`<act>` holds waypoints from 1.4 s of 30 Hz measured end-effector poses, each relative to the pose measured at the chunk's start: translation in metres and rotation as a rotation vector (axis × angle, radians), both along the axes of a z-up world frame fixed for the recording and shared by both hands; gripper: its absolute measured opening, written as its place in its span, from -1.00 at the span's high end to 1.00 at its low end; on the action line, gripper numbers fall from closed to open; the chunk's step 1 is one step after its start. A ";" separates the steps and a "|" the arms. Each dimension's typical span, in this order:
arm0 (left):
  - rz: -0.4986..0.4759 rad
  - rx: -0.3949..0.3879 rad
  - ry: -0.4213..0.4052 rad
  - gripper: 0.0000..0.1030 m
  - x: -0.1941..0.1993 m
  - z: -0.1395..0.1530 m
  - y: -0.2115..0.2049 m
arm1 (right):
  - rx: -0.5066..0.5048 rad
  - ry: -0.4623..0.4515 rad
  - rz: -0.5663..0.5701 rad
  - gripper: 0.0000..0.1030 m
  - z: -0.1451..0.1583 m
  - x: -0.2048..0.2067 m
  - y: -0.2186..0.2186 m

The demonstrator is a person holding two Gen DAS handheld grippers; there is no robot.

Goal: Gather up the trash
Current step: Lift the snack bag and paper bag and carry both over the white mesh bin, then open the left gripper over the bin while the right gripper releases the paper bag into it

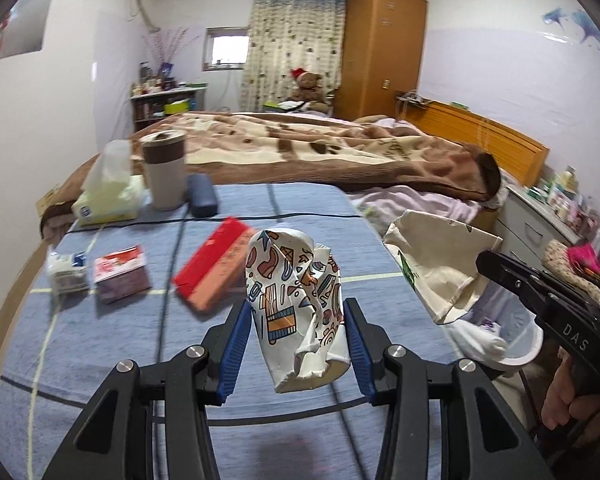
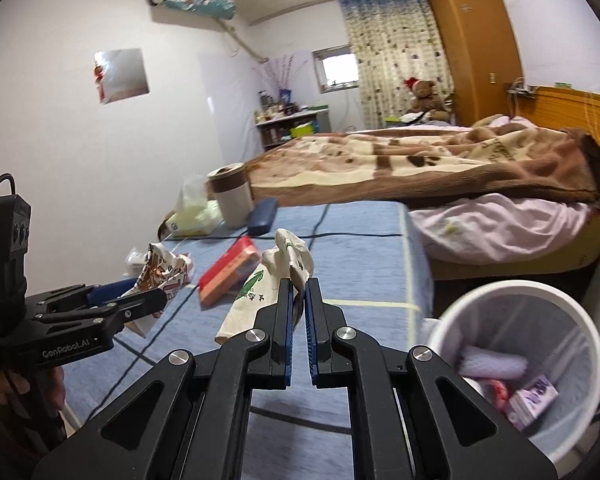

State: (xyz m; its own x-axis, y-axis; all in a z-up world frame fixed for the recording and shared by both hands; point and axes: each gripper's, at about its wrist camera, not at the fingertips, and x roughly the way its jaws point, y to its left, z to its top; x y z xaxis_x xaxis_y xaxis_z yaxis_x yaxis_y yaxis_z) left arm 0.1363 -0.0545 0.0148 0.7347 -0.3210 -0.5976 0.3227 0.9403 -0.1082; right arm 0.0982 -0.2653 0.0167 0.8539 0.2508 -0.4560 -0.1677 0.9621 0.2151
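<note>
- Two grippers are in view, each holding one item above a table covered with a blue striped cloth (image 1: 100, 360).
- The left gripper (image 1: 298, 322) has its blue-padded jaws pinched on a crumpled paper cup (image 1: 296, 304) printed with coloured shapes. The cup is gripped at its lower half, stands roughly upright between the pads, and is lifted off the cloth.
- In the right wrist view, the left gripper (image 2: 140, 298) appears at the left edge with the same crumpled paper cup (image 2: 162, 276) in its jaws.
- The right gripper (image 2: 299, 284) has its jaws pressed nearly together on the edge of a cream paper bag (image 2: 260, 284) with green printing. The bag hangs down from the pads over the cloth.
- In the left wrist view, the cream paper bag (image 1: 436, 264) hangs at the table's right edge, above the bin, held by the right gripper (image 1: 486, 260).
- A white trash bin (image 2: 500, 300) stands on the floor just beside the table's right edge. It contains a purple carton, a red wrapper and a pale rolled item.
- Items lying on the cloth: a red and orange box (image 1: 216, 268), a small purple and red carton (image 1: 120, 274), and a small white pack (image 1: 66, 274).
- At the far end of the table stand a tissue pack (image 1: 108, 196), a beige and brown tumbler (image 1: 164, 168) and a dark blue case (image 1: 202, 194).
- A bed with a brown blanket (image 1: 320, 148) lies beyond the table.
</note>
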 end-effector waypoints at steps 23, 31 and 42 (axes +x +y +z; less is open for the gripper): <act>-0.313 -0.005 -0.016 0.08 -0.014 0.003 -0.158 | -0.077 -0.019 -0.378 0.89 0.001 -0.047 -0.100; -0.390 0.016 -0.003 0.06 -0.021 -0.007 -0.204 | -0.107 0.018 -0.455 0.89 -0.007 -0.056 -0.122; -0.442 0.016 0.027 0.05 -0.018 -0.017 -0.245 | -0.139 0.080 -0.497 0.89 -0.020 -0.053 -0.134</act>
State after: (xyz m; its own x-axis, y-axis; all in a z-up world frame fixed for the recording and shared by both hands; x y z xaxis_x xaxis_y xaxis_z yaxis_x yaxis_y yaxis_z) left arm 0.1180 -0.2995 -0.0018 0.5131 -0.5916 -0.6219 0.6917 0.7140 -0.1085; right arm 0.0455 -0.3994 -0.0030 0.8158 -0.2440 -0.5244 0.3285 0.9417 0.0730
